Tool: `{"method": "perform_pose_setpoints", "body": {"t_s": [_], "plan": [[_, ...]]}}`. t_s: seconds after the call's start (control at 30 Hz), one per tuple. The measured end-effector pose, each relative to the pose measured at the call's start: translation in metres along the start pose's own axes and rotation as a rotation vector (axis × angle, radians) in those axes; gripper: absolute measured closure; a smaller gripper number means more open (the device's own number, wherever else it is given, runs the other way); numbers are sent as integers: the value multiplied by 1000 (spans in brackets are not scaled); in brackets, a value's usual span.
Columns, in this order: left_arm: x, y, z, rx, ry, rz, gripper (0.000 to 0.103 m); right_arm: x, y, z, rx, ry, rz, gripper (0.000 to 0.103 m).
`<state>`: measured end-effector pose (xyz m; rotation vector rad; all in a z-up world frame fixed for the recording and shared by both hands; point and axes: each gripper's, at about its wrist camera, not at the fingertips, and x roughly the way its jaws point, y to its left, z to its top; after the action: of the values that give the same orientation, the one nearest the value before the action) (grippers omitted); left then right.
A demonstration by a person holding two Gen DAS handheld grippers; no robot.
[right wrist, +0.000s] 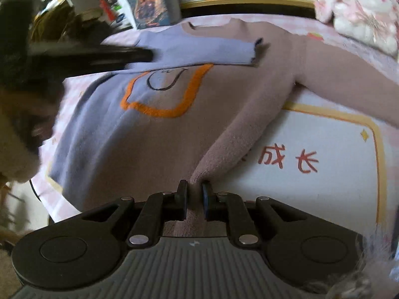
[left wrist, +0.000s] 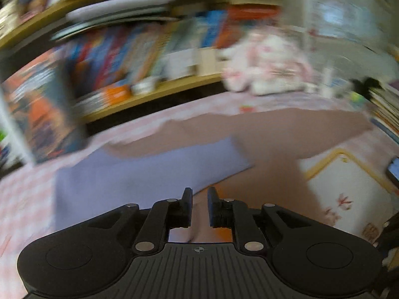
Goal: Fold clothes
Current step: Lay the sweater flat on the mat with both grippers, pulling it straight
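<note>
Two grippers pinch the fleecy mauve-and-lavender sweater (right wrist: 154,134) spread on the pink mat (right wrist: 324,154): right gripper (right wrist: 194,194) clamps the near hem, left gripper (left wrist: 199,199) narrowed, apparently on cloth.

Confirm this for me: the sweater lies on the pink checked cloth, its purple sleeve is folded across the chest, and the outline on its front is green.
Not green. The right wrist view shows the outline on the sweater is orange. The rest holds: the sweater lies on the pink checked cloth, and its purple sleeve is folded across the chest.
</note>
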<state>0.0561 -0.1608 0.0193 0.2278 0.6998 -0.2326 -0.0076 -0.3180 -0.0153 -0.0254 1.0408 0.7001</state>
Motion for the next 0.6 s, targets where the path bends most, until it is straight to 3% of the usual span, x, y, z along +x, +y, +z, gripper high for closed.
{"method": "perform_pose_setpoints", "body": {"t_s": [0.2, 0.43, 0.6], "plan": [[45, -52, 22, 168, 22, -12, 83, -9, -9, -1, 3, -46, -73, 92], [78, -75, 21, 301, 86, 75, 83, -11, -10, -7, -24, -34, -52, 90], [82, -82, 17, 376, 61, 136, 81, -6, -19, -7, 16, -12, -59, 89]]}}
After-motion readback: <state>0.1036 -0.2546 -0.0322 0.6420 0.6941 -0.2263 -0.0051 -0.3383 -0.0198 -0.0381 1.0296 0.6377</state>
